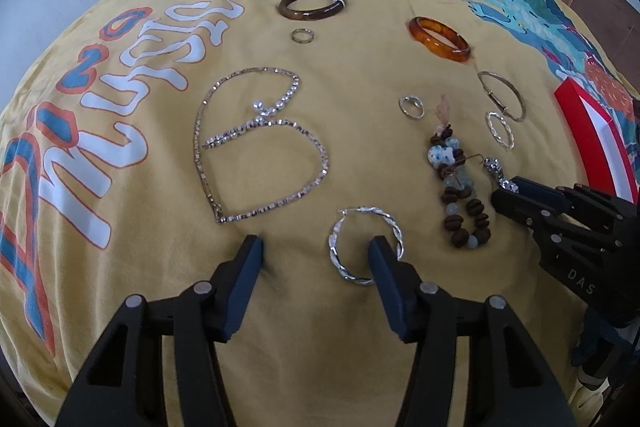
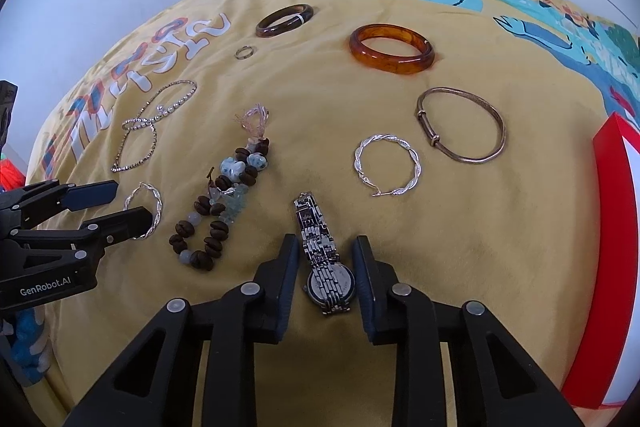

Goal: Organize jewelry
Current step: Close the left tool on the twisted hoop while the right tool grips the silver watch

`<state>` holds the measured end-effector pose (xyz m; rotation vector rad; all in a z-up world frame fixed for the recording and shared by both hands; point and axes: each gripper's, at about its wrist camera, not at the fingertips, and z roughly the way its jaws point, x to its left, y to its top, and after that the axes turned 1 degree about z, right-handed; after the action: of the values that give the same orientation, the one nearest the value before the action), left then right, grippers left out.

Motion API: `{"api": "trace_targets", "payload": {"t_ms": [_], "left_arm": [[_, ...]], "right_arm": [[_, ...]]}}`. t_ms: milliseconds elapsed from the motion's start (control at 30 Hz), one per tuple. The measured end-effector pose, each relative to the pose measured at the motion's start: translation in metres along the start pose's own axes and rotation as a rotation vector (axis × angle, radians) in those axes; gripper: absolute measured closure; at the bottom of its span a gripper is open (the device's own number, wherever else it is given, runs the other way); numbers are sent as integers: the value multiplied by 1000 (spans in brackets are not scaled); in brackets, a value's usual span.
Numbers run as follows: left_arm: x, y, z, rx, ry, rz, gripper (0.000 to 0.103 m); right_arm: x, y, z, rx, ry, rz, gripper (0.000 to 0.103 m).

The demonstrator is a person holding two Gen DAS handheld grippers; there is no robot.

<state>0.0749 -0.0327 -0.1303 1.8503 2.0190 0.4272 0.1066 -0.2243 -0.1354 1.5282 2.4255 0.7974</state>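
Jewelry lies spread on a yellow printed cloth. My left gripper is open; its right finger rests inside a twisted silver hoop earring, also seen in the right wrist view. My right gripper is open around a silver watch, one finger on each side of it. Near it lie a bead bracelet, a second twisted hoop and a thin metal bangle. A rhinestone necklace lies in front of the left gripper.
An amber bangle, a dark brown bangle and a small ring lie farther back. Another ring sits mid-cloth. A red and white box stands at the right edge. A wardrobe is behind.
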Motion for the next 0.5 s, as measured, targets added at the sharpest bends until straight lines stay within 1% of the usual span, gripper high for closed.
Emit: {"api": "trace_targets", "payload": {"t_ms": [67,133,167,200,233,300,500], "left_arm": [[-1,-1,0,-2,-1,12,58],[0,-1,-2,-5,-1,20,72],[0,-1,-2,-5,0,22,77],[0,-1,-3,-3,-1,25,86],[0,0,-4,-1,-3,27,92],[1,-1,-6,1,-1,32,96],[1,-4,-19,-3,9,43,98]], "right_arm": [[1,-1,0,-5,0,11,80],[1,-3,-1,-11,1,25,80],[0,-5,-2,-13,3,33,81],[0,-6,-3,-16,5,42,81],[-1,-7,-3,-16,7,51,81],[-2,-8,-5,-14,10,60,81],[-4,-16,-16,-4,42,115,81]]}}
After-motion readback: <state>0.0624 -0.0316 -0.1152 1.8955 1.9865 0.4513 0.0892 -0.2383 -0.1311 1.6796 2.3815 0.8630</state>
